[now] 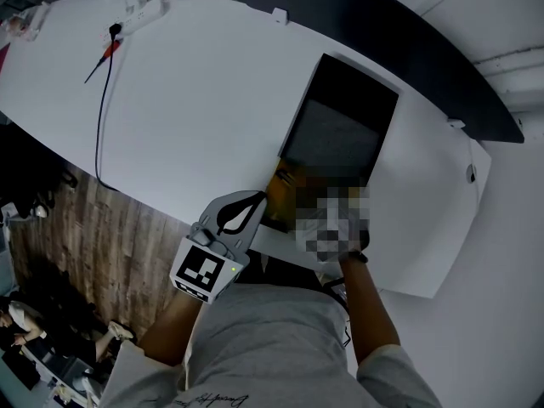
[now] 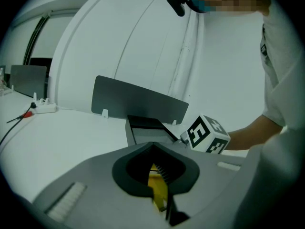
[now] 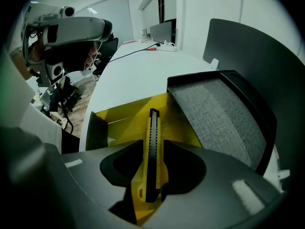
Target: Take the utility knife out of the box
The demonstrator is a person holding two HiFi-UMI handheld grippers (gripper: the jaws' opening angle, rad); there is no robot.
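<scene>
Yellow and black, the utility knife (image 3: 153, 128) sits lengthwise between the jaws of the right gripper (image 3: 151, 175), which are clamped on its back half, while its front end points out over the open yellow box (image 3: 119, 123). Whether it has fully cleared the box I cannot tell. The left gripper (image 2: 159, 190) has its jaws pressed together on a thin yellow edge, which I judge to be the near wall of the box, pinning it at the edge of the white table (image 1: 195, 100). The black lid (image 3: 224, 113) with its grey lining lies open just behind. The hold is narrow and near one end, so the knife could pivot or slide out if it is tilted. Its tip could also catch the cardboard and drag the box along if the left grip loosens.
</scene>
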